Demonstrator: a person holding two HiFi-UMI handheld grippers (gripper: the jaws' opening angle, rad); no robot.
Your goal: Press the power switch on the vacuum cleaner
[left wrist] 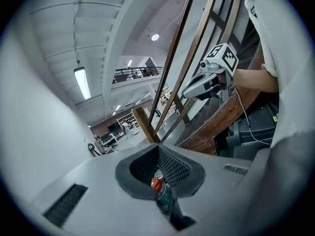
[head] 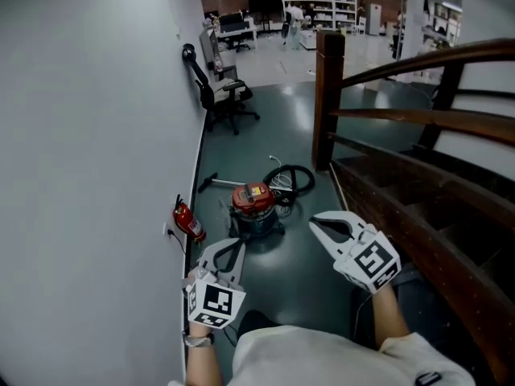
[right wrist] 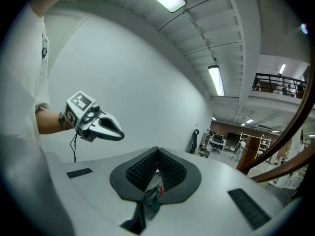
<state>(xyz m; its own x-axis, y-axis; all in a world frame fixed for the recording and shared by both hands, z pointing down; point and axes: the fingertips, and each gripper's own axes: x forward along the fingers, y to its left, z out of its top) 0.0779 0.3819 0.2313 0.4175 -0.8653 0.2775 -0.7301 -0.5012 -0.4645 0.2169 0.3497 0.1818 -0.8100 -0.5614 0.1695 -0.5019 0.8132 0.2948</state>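
Observation:
The vacuum cleaner (head: 254, 208), with a red top and a dark drum, stands on the dark floor ahead, its black hose (head: 291, 179) coiled behind it. My left gripper (head: 233, 244) is shut and empty, hanging just short of the vacuum on its near left. My right gripper (head: 315, 223) is shut and empty too, to the vacuum's near right. In the left gripper view the vacuum (left wrist: 161, 190) shows through the slot below the closed jaw tips (left wrist: 158, 147). The right gripper view shows the vacuum (right wrist: 154, 191) the same way, below its closed tips (right wrist: 157, 150).
A red fire extinguisher (head: 189, 222) leans by the white wall (head: 88, 175) at left. A wooden stair with railing (head: 418, 119) and post (head: 327, 95) fills the right. An office chair (head: 224, 99) stands farther back. A wand (head: 211, 182) lies on the floor.

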